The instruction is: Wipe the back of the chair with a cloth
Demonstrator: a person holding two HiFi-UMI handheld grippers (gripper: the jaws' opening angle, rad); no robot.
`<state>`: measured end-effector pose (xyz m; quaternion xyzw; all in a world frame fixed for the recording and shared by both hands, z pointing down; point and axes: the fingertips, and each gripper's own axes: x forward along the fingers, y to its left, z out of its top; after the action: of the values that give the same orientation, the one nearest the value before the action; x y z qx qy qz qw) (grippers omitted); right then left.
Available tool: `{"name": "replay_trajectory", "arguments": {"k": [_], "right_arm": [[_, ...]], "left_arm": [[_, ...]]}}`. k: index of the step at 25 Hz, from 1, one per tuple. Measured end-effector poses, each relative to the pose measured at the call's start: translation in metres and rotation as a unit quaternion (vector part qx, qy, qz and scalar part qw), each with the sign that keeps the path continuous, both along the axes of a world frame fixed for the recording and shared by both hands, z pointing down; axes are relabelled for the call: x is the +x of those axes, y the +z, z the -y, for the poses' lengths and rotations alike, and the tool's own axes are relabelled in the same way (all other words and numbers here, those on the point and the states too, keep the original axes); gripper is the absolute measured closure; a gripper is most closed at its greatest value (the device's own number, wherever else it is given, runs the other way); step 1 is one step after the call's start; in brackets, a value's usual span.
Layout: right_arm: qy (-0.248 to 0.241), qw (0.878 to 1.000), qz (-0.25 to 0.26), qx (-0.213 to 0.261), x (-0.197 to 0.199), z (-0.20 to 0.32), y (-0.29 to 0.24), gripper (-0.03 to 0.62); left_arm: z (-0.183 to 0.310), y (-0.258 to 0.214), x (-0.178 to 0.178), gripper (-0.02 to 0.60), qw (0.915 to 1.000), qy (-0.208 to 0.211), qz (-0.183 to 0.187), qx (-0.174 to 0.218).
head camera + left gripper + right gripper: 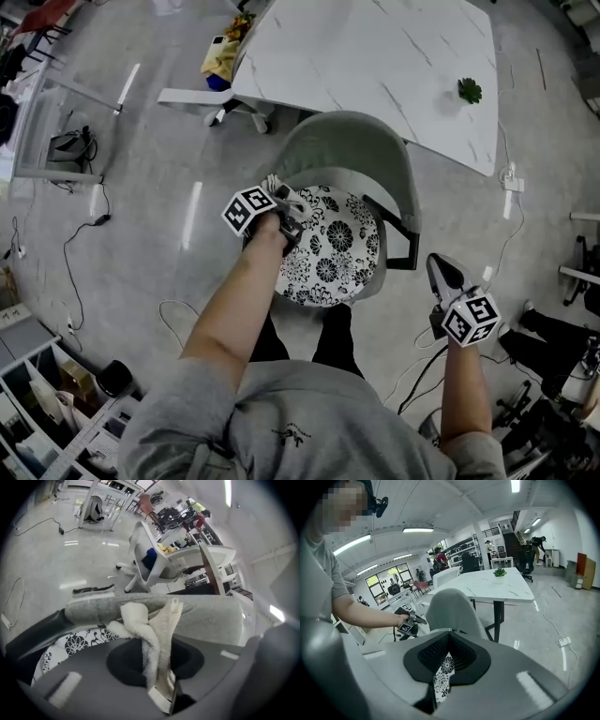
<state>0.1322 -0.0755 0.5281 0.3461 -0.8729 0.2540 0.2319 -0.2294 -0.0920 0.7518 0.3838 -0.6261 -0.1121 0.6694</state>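
Note:
The grey chair back (347, 141) curves round a black-and-white floral cushion (333, 248). My left gripper (286, 211) is at the left end of the back, shut on a white cloth (279, 190). In the left gripper view the cloth (150, 634) runs from between the jaws of the left gripper (157, 667) up onto the top edge of the chair back (206, 616). My right gripper (441, 272) hangs to the right of the chair, apart from it, its jaws together and holding nothing. The right gripper view shows the chair back (450, 609) and the left gripper (415, 618) beside it.
A white marble table (375, 56) with a small plant (469, 90) stands just behind the chair. A white office chair (216, 98) is at the table's left. Cables (84, 234) and a power strip (513, 183) lie on the floor. Shelving sits at the lower left.

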Motion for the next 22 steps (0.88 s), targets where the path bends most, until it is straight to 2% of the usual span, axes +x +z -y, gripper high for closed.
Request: {"name": "replay_trajectory", "arguments": {"k": [9, 12, 17, 22], "right_arm": [[0.026, 1.000, 0.005, -0.003, 0.028, 0.002, 0.006, 0.592], [0.034, 0.999, 0.008, -0.003, 0.038, 0.003, 0.007, 0.592], [0.048, 0.999, 0.016, -0.005, 0.052, 0.005, 0.010, 0.592], [0.057, 0.998, 0.027, -0.007, 0.059, 0.001, 0.012, 0.592]], "left_arm": [[0.065, -0.040, 0.011, 0.434, 0.9979, 0.041, 0.027, 0.044], [0.079, -0.056, 0.020, 0.434, 0.9947, 0.070, 0.049, 0.058], [0.111, -0.094, 0.038, 0.434, 0.9814, 0.134, 0.104, 0.090], [0.134, -0.129, 0.060, 0.434, 0.9588, 0.197, 0.169, 0.115]]}}
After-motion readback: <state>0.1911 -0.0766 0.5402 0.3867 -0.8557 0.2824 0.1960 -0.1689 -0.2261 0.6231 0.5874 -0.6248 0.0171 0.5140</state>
